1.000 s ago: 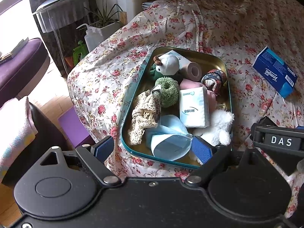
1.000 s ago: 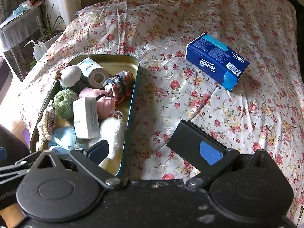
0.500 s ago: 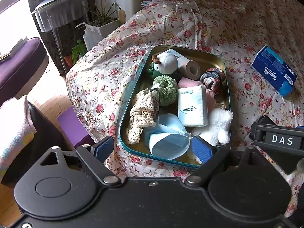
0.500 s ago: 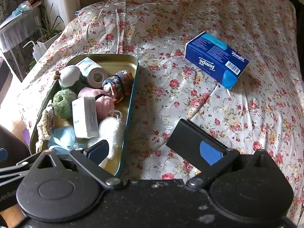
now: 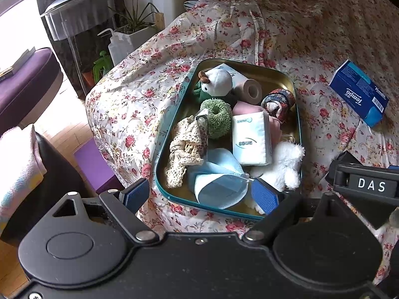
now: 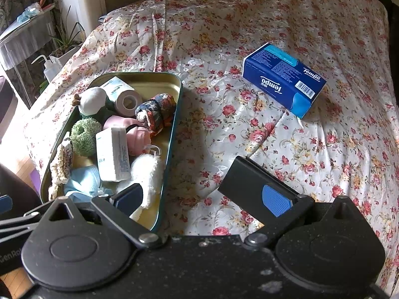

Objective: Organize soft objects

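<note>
A teal metal tray (image 5: 298, 114) (image 6: 172, 134) on the floral cloth holds several soft things: a white tissue pack (image 5: 250, 139) (image 6: 112, 154), a green scrunchie (image 5: 216, 118) (image 6: 86, 137), a lace cloth (image 5: 185, 150), a blue face mask (image 5: 219, 184), a white fluffy toy (image 5: 284, 164) (image 6: 147, 172), a plush doll (image 5: 217, 81), a tape roll (image 5: 250, 91) and a patterned fabric roll (image 5: 278, 103) (image 6: 157, 111). A blue Tempo tissue box (image 5: 359, 96) (image 6: 284, 79) lies on the cloth to the right of the tray. My left gripper (image 5: 199, 193) is open and empty at the tray's near edge. My right gripper (image 6: 199, 196) is open and empty, right of the tray.
The floral cloth (image 6: 249, 37) covers a raised surface that drops off at the left. Beyond the drop stand a squeeze bottle (image 5: 118, 47), a potted plant (image 5: 134, 25), a purple seat (image 5: 25, 84) and a small covered table (image 5: 77, 15).
Both views have shifted slightly, as if the grippers pulled back a little; the tray sits slightly farther away. Both grippers stay open and empty.
</note>
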